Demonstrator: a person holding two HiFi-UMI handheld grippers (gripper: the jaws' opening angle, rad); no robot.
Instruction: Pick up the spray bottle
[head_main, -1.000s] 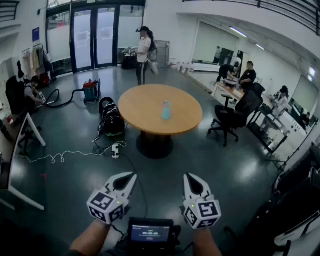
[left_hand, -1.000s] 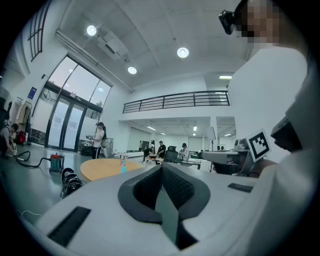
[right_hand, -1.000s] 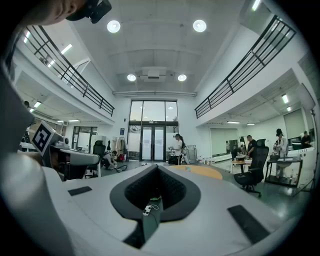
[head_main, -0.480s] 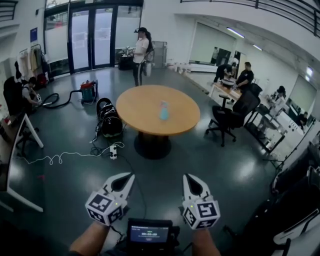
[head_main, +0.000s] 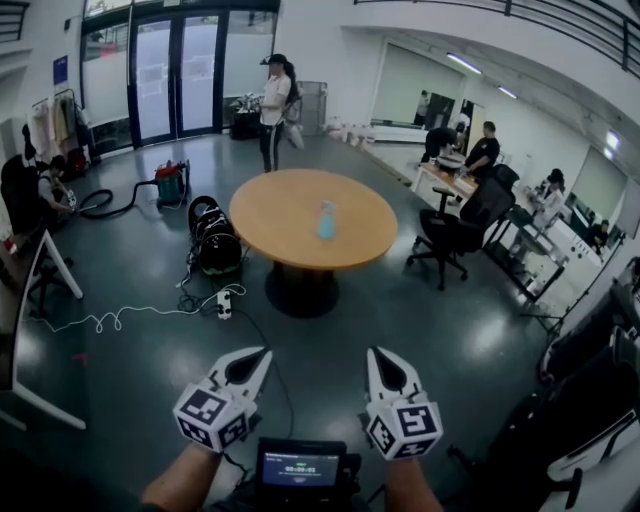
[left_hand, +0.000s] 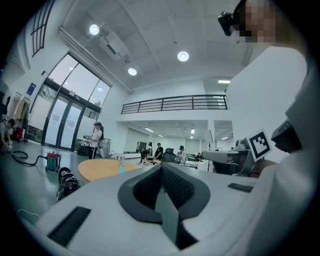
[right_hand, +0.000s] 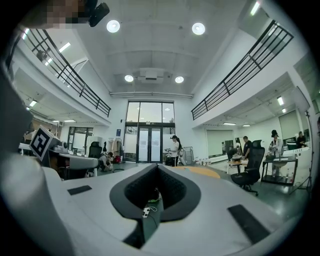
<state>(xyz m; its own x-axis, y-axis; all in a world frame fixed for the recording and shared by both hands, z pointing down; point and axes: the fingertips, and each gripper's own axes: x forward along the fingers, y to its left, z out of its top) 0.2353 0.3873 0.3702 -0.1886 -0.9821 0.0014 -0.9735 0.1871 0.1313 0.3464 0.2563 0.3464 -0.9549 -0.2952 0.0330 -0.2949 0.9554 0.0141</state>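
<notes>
- Presently, left gripper (head_main: 262, 352): jaws drawn fully together, tips meeting, gripping nothing; held low in front of me, pointing toward the table. Its cube carries black-and-white square markers, no words.
- Right gripper (head_main: 373, 352): jaws likewise closed on themselves, empty; level beside the left one, apart from it. Same kind of marker cube.
- Spray bottle (head_main: 326, 220): pale blue, standing upright near the middle of the round table (head_main: 290, 200), well away from both my grippers. In the left gripper view it shows as a small blue shape (left_hand: 121, 166) on the tabletop.
- Screen unit (head_main: 300, 468): sits between my forearms at the lower edge; one line of characters shows, too small to read.
- Blue sign (head_main: 59, 69): on the wall left of the glass doors (head_main: 175, 75); lettering not legible.
- Floor between me and the table: dark and glossy; a power strip (head_main: 222, 302) with a white cable (head_main: 120, 318) lies to the left of that stretch.
- Black bag (head_main: 215, 240): on the floor, just beside the table's left edge.
- Vacuum cleaner (head_main: 172, 182): red and teal, hose trailing left, beyond the bag.
- Office chair (head_main: 470, 225): black, right of the table.
- Standing person (head_main: 273, 105): beyond the table, near the doors.
</notes>
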